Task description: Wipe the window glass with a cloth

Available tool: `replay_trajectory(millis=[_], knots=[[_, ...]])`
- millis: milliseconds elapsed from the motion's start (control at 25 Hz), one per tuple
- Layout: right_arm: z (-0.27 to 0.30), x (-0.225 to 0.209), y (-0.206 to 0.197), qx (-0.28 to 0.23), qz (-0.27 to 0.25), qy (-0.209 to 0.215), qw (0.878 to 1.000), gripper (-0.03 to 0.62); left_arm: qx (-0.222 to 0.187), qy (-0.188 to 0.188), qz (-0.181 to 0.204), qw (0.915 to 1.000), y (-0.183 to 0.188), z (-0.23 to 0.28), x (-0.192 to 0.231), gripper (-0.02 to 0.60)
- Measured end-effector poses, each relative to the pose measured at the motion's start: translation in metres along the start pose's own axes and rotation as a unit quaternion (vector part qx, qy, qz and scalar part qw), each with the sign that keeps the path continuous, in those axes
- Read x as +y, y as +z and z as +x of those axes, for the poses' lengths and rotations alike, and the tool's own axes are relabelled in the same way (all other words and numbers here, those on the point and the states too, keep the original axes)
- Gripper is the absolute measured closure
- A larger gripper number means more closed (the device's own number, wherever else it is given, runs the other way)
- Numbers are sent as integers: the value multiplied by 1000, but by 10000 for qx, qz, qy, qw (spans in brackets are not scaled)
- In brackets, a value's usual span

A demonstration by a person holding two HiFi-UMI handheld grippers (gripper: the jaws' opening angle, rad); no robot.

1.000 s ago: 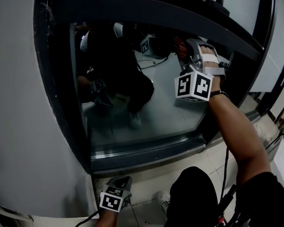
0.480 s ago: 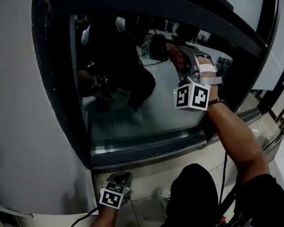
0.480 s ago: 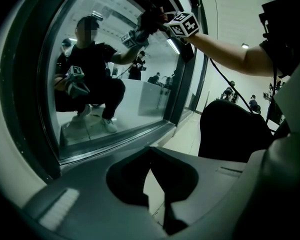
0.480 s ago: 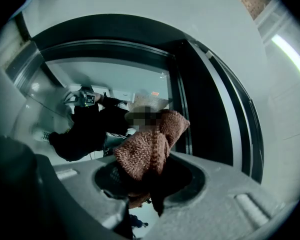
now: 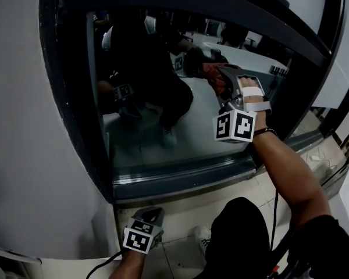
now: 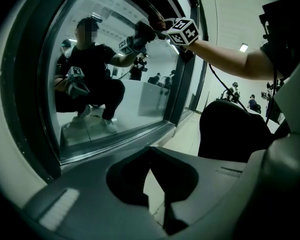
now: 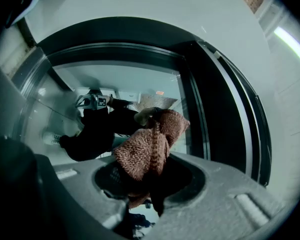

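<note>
The window glass (image 5: 157, 138) sits in a dark frame and mirrors the crouching person. My right gripper (image 5: 224, 85) is raised at the glass's upper right, shut on a reddish-brown knitted cloth (image 5: 216, 74) that is pressed to the pane. In the right gripper view the cloth (image 7: 149, 149) bulges out of the closed jaws of the right gripper (image 7: 153, 186) in front of the glass (image 7: 115, 89). My left gripper (image 5: 151, 217) hangs low by the floor under the sill, away from the glass. In the left gripper view the left gripper (image 6: 157, 184) is shut with nothing in it.
A dark sill (image 5: 180, 178) runs under the pane, with pale floor tiles (image 5: 183, 217) below. A grey-white wall (image 5: 23, 156) fills the left side. The person's dark knee (image 5: 238, 237) and a cable (image 5: 276, 211) are at the lower right.
My right gripper has slid downward over the glass with the cloth. The left gripper has stayed low near the floor.
</note>
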State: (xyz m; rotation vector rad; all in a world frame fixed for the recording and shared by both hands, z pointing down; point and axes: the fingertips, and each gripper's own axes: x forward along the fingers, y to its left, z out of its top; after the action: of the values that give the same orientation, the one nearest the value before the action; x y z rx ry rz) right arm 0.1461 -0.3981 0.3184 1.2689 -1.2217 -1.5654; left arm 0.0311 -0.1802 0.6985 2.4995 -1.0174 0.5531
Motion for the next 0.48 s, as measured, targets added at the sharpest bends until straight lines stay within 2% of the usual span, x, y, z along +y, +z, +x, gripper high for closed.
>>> replay_trajectory(millis=[480], knots=[[-10, 39, 0, 38, 94, 261, 9996, 480, -1, 16, -31, 10000, -3, -1, 3, 565]])
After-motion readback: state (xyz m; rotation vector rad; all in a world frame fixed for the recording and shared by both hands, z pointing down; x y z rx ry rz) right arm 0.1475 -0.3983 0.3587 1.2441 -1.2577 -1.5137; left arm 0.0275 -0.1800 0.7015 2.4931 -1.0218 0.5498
